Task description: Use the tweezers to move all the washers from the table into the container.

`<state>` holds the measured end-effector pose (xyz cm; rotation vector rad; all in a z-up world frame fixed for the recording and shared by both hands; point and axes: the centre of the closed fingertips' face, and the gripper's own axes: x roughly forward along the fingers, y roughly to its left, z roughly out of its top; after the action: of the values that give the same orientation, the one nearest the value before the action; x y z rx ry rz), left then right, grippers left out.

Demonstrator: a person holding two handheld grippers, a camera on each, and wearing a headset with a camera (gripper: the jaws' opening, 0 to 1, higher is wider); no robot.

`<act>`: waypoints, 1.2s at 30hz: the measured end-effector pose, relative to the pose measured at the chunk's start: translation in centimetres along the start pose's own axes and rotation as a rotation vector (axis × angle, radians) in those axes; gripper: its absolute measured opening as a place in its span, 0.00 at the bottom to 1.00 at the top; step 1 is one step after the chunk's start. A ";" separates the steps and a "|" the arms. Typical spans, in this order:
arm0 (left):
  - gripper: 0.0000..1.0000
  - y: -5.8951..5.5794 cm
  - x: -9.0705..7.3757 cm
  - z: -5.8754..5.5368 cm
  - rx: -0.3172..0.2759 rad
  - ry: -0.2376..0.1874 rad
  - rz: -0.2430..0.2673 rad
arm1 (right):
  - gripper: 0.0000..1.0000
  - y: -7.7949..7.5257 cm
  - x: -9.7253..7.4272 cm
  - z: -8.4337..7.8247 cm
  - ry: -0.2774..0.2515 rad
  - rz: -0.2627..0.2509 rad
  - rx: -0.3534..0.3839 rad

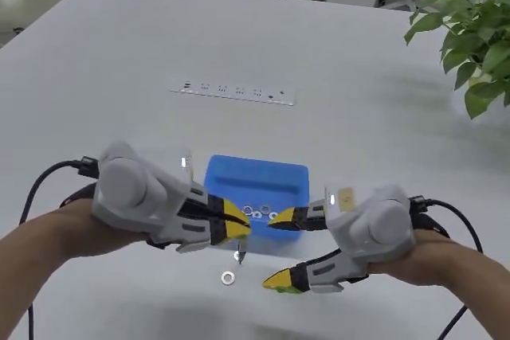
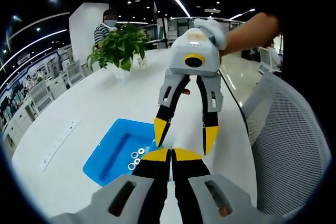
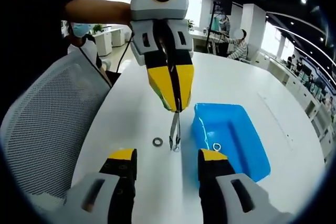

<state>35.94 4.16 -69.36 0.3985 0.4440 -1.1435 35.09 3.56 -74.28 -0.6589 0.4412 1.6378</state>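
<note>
Tweezers [image 3: 174,129] sit clamped in the closed left gripper [image 3: 175,102], long axis near-vertical, tips down at the table [image 3: 131,114] just beside the blue container [image 3: 236,129]. One loose washer [image 3: 157,141] lies near the tips, on the side away from the container. The right gripper [image 1: 280,249] is spread and empty.

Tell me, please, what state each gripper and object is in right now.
left gripper, shut on the tweezers.
right gripper, open, holding nothing.
tweezers, held tips-down at the table, beside the container.
container, upright, open-topped, with several washers inside.
loose washer, flat on the table, outside the container.
</note>
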 end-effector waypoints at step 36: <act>0.05 0.1 -0.2 -0.1 -0.015 0.004 -0.021 | 0.09 -0.7 3.7 0.9 0.044 0.112 -0.113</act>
<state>35.94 4.44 -69.33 0.3836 0.4606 -1.1590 35.32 7.04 -75.93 -0.7673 0.4254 1.7670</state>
